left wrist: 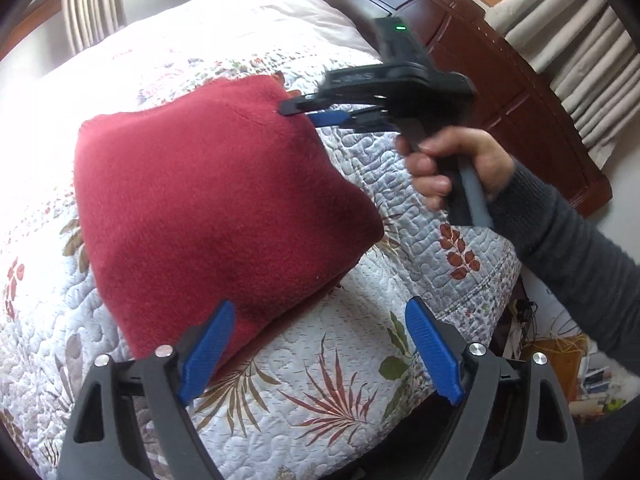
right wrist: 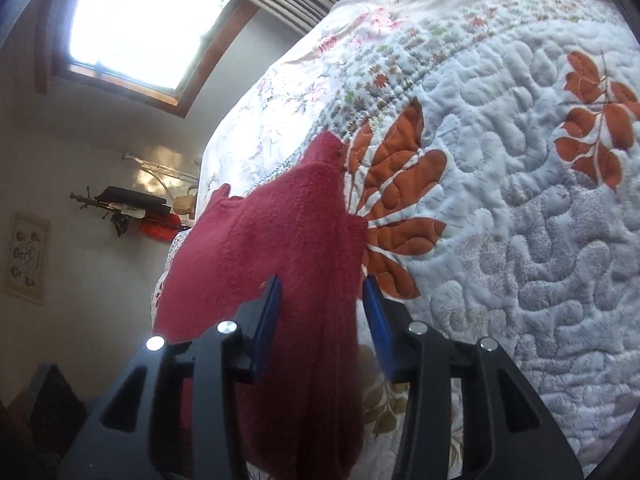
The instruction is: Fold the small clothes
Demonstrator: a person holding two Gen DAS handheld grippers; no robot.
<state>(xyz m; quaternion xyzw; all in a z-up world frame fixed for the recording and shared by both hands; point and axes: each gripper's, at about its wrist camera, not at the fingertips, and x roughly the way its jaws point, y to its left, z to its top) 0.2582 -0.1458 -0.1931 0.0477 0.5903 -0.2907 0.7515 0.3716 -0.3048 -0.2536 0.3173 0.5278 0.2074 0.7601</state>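
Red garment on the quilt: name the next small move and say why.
Probably close the right tongs: the red garment already lies between their parted fingers at its far corner, not clamped. The left tongs hang open beside its near edge.

The left wrist view looks down from above across the quilt (left wrist: 320, 380) toward the headboard (left wrist: 500, 80); the right wrist view sits close, facing the window (right wrist: 140, 20). Both share the red cloth (left wrist: 208, 200)

Home bedroom: quilted bed (left wrist: 328, 380), headboard (left wrist: 500, 80).
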